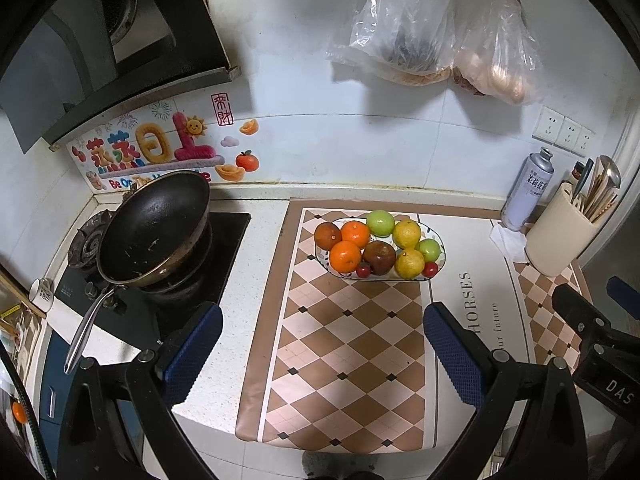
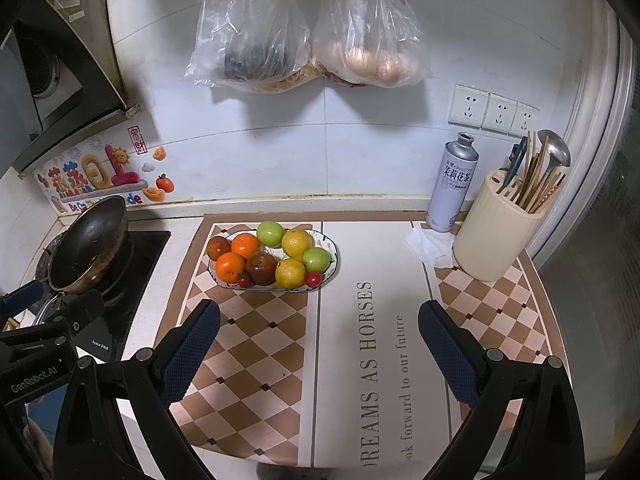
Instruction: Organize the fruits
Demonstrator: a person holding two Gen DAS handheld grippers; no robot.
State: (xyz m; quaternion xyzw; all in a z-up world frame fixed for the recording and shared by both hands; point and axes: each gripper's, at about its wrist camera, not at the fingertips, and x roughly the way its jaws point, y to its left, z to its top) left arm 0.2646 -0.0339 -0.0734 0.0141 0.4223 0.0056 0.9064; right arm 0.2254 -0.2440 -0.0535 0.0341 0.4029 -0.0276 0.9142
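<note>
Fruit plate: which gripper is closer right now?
Left, though only slightly. The fruit plate lies almost straight ahead of the open left gripper; from the open right gripper it lies ahead and off to the left. Neither touches it.

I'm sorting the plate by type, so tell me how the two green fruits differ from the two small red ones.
The two round green fruits are much larger than the two small shiny red fruits. The green ones sit toward the back and right of the patterned oval plate; the red ones lie along its front edge. Both pairs are smooth, round and on the same plate, untouched by either gripper.
</note>
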